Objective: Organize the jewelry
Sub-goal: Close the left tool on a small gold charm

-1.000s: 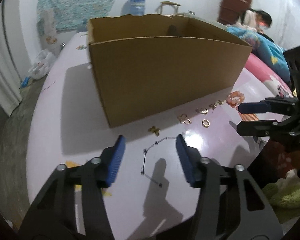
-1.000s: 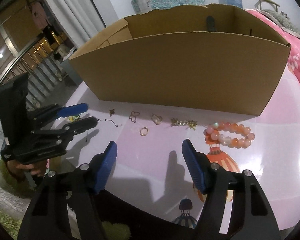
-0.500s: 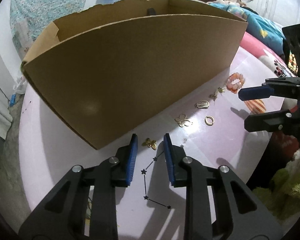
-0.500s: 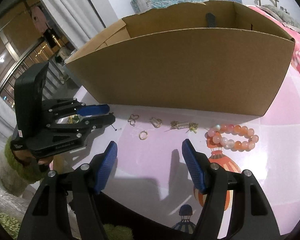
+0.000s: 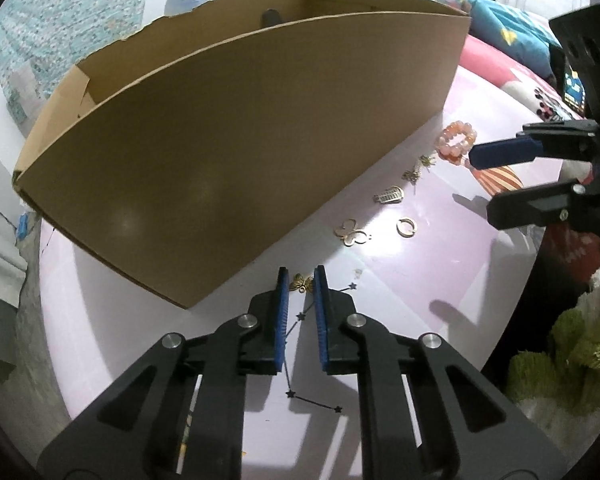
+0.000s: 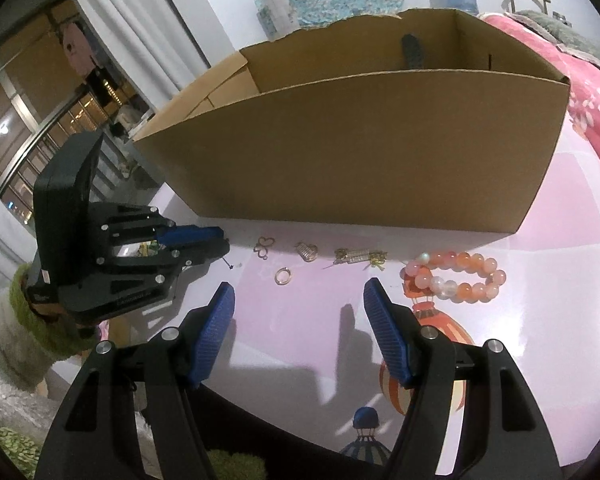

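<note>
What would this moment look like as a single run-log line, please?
left gripper: shut on butterfly charm | right gripper: open, idle | cardboard box: behind

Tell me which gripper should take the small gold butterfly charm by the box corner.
Left. The left gripper already has its nearly closed fingers on either side of the gold butterfly charm; the right gripper hovers open, away from it.

A plain brown cardboard box (image 6: 352,152) stands on a pale pink table (image 6: 540,300) beside an orange-and-white bead bracelet (image 6: 454,276) and gold charms (image 5: 354,233).
</note>
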Demonstrator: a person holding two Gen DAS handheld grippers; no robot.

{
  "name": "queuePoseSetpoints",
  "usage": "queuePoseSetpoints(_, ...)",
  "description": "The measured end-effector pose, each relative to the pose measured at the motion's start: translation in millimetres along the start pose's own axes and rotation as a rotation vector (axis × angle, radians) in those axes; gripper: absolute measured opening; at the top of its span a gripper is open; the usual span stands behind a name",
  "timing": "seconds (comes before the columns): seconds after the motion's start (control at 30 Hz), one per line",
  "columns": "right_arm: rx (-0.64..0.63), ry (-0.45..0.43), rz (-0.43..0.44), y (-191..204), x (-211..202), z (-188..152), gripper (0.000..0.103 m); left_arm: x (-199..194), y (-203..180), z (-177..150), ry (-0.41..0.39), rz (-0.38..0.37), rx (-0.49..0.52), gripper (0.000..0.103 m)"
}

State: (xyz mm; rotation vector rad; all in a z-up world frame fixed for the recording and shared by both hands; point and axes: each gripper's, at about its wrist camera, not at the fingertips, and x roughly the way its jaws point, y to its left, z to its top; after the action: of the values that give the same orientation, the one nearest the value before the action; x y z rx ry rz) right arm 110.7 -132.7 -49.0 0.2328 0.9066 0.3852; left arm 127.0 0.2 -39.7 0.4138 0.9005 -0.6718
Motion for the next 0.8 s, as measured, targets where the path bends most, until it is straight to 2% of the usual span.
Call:
queuePoseSetpoints(0.2, -0.003, -0.010, -0.010, -0.2, -6.3, -1.2, 0.065, -2.1, -9.9, -2.1, -0.012, 0.025, -0.005, 0.011)
queuePoseSetpoints(0.47, -0.031, -0.012, -0.027, 4.3, -5.7, 2.2, 0.064, -12.5, -10.0, -11.1, -0.032, 0.048, -0.104, 0.011)
queuePoseSetpoints(0.53, -0.038, -0.007, -0.026, 5.6, -4.1, 2.5, 0.059, -14.2, -7.5, -14.1, -0.033, 0.060, -0.146, 0.011)
queuePoseSetpoints(0.8, -0.109, 0.028, -0.049, 18.8, 14.0, 8.1, 0.050, -15.2, 1.6, -22.9, -0.033, 0.071, -0.250, 0.011)
